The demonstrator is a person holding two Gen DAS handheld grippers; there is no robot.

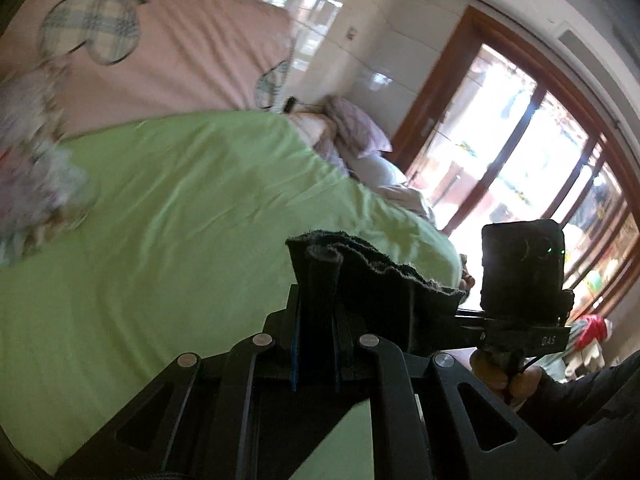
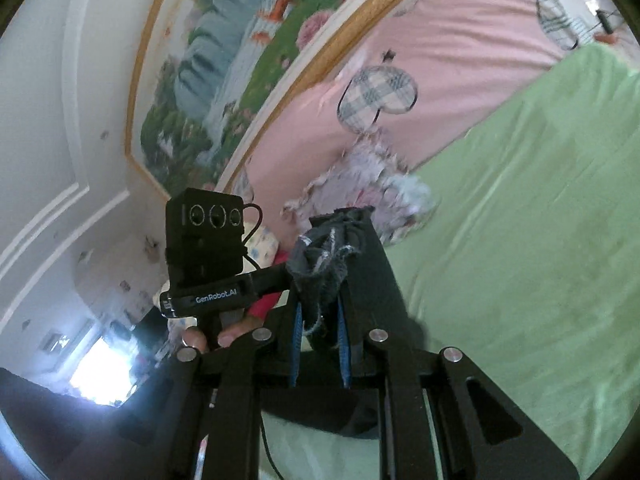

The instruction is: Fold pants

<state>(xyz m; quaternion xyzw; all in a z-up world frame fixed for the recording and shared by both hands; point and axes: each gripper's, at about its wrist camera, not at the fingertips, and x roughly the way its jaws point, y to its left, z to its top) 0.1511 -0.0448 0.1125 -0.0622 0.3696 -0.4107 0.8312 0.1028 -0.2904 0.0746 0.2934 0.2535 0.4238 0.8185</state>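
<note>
Both tools grip the dark pants aloft over the green bed sheet (image 1: 180, 208): the left tool (image 1: 320, 280) clamped on a frayed hem (image 1: 384, 272), the right tool (image 2: 324, 280) on bunched, fuzzy cloth (image 2: 320, 264). Likely carrying; next, lay it flat toward twelve o'clock.
</note>
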